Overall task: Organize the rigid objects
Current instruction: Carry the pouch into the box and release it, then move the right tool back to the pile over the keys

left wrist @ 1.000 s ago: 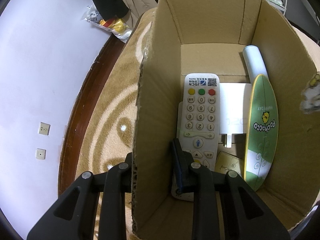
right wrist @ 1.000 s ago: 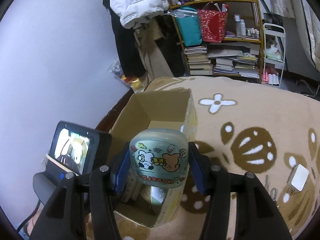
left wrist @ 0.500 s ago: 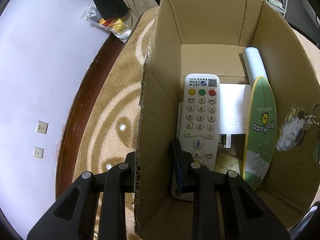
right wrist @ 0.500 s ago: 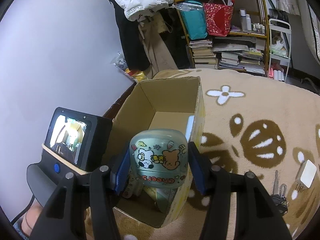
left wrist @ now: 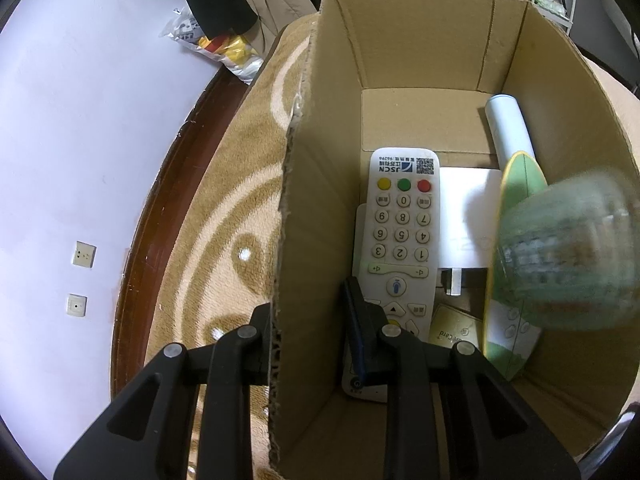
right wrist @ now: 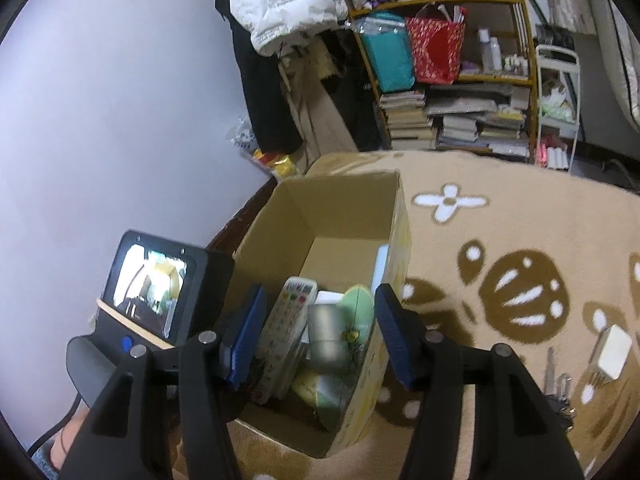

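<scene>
Cluttered room, tan patterned rug (right wrist: 500, 208) on the floor, bookshelf (right wrist: 460, 80) stacked with books and bags at the back, lilac wall on the left. Open cardboard box (left wrist: 400, 60) sits on the rug by the wall. Left tongs (left wrist: 316, 332) straddle the box's near wall, one finger outside, one inside, clamped on the cardboard, likely to steady the box for drops. Right tongs (right wrist: 318, 332) hover above the box mouth, jaws wide apart with nothing between them. Green case (left wrist: 568, 248), motion-blurred in the left view, is in mid-air inside the box just below the right tongs, apparently just let go and falling onto the contents. Already in the box: white remote (left wrist: 400, 236) face up, printed "JSCN" with a QR code, a green oval card (left wrist: 516, 200) standing on edge against the right wall, pale tube (left wrist: 508, 124) in the far corner, white paper, and a small card reading "Card". Keys (right wrist: 558, 388) and a white adapter (right wrist: 612, 354) lie on the rug well right of the box, probably next to go in.
</scene>
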`<state>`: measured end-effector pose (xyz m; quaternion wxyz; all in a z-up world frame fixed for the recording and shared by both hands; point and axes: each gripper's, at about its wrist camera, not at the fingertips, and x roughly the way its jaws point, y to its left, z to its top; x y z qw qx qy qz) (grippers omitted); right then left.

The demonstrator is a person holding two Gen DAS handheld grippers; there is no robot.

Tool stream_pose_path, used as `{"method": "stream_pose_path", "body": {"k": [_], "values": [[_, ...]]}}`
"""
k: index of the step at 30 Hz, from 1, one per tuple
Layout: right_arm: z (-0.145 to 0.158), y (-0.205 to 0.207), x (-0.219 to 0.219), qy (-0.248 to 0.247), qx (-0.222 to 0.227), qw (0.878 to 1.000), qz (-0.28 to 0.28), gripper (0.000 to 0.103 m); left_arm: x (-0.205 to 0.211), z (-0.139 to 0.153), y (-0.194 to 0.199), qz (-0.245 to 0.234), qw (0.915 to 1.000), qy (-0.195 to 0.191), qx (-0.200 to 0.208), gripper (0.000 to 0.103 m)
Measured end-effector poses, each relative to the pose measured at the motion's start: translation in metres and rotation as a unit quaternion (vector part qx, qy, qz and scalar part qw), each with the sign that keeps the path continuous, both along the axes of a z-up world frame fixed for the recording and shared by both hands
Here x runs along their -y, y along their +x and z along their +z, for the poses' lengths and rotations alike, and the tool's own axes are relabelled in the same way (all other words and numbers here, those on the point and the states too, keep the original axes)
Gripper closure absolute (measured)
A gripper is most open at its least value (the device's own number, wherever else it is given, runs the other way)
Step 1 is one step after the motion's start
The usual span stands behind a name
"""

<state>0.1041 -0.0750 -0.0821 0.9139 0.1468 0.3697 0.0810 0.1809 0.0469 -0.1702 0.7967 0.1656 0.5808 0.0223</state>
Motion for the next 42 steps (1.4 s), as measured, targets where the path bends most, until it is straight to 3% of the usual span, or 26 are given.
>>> {"method": "stream_pose_path", "body": {"k": [5,11,16,23,33,37,42], "values": [[0.005,-0.003,0.015,-0.014,-0.001,0.999,-0.036,0.026,0.000,0.000,-0.001,0.000,1.0000,0.001,0.000,0.078],[-0.001,-0.009,0.049,-0.028,-0.021,0.995,-0.098,0.021,0.001,0.000,-0.002,0.000,1.0000,0.000,0.000,0.078],[-0.009,-0.017,0.083,-0.004,-0.046,0.986,-0.163,0.020,0.002,0.000,-0.003,-0.002,1.0000,0.004,0.001,0.079],[-0.037,-0.030,0.113,0.021,-0.110,0.972,-0.204,0.020,0.002,0.000,-0.003,-0.002,1.0000,0.005,0.001,0.078],[-0.075,-0.051,0.141,-0.001,-0.184,0.949,-0.255,0.021,0.005,0.003,-0.003,-0.004,1.0000,0.008,0.001,0.078],[-0.094,-0.060,0.152,-0.001,-0.221,0.935,-0.277,0.032,0.005,0.003,-0.004,-0.004,0.9999,0.009,0.001,0.078],[-0.105,-0.061,0.155,0.012,-0.246,0.929,-0.275,0.034,0.006,0.004,-0.006,-0.005,0.9999,0.011,0.002,0.078]]}}
